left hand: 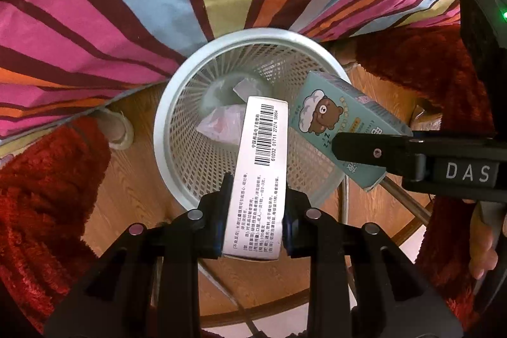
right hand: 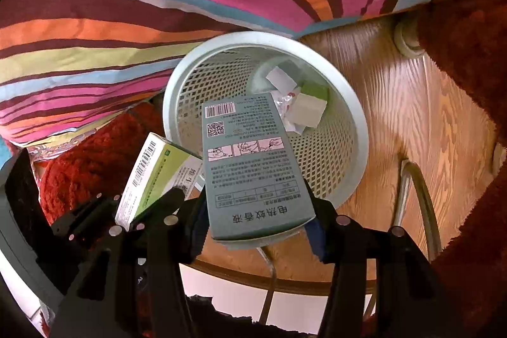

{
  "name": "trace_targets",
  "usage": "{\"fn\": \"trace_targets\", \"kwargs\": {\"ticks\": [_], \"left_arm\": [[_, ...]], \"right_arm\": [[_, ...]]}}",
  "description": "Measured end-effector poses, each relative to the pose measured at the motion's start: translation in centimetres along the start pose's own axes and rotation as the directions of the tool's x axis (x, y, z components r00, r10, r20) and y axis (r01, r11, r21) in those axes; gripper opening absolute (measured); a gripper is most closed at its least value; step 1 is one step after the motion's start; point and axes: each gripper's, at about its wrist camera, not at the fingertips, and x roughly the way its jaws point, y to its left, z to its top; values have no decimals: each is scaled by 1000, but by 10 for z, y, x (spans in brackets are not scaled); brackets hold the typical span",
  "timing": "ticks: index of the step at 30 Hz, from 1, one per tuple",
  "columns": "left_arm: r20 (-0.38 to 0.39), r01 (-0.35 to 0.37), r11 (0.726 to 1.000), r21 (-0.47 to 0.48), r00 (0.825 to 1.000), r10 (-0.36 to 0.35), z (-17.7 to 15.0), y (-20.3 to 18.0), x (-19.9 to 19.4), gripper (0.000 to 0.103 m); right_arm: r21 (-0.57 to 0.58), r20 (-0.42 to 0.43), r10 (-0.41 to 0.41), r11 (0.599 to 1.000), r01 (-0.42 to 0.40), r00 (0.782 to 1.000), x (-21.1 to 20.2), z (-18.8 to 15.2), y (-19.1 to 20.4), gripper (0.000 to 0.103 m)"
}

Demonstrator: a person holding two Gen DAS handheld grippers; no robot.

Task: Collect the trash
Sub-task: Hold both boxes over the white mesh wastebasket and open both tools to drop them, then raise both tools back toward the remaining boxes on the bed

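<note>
Left wrist: left gripper [left hand: 253,211] clamps white box [left hand: 258,176], right gripper [right hand: 258,211] clamps teal box [right hand: 250,167], both above bin [left hand: 168,129]; light, crushable card, grip flat sides.

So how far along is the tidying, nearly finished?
Partly. The bin already holds crumpled paper and a small box. In hand: the left gripper clamps a white box and the right gripper a teal box, both above the bin. Left: letting both go.
</note>
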Motion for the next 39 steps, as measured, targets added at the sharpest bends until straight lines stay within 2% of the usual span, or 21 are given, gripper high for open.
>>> {"fn": "trace_targets", "kwargs": {"ticks": [8,9,10,11,12,26,30,34,36,39], "left_arm": [[-40,23,999,-23,999,-24,2,4,10,29],[-54,23,999,-31,998,-24,2,5,12,36],[-61,10,999,-35,998,-12,2,7,15,49],[-65,-6,999,-40,998,3,2,8,16,80],[-63,-16,999,-45,998,13,2,9,17,83],[-26,-5,997,-75,1000,3,0,14,4,83],[2,-6,996,-91,1000,6,-1,14,-3,83],[73,-1,996,-93,997,7,-5,13,-22,83],[113,-2,996,-89,994,12,-7,12,-33,88],[186,13,997,-80,983,2,-11,11,-52,89]], "right_arm": [[15,-31,26,1000,-26,999,11,3,-3,51],[23,-35,19,1000,-19,999,12,4,-4,59],[32,-37,16,999,-15,999,12,4,-5,66],[42,-36,17,999,-16,999,12,4,-6,76],[51,-33,22,998,-20,999,10,4,-9,76],[83,-14,20,996,-19,1000,5,3,-13,76],[70,20,19,997,-20,1000,-4,-2,-9,76],[29,78,28,999,-30,997,-23,-10,-1,76],[5,108,36,999,-37,994,-33,-13,3,76],[-39,158,44,999,-39,986,-51,-20,9,76]]}}
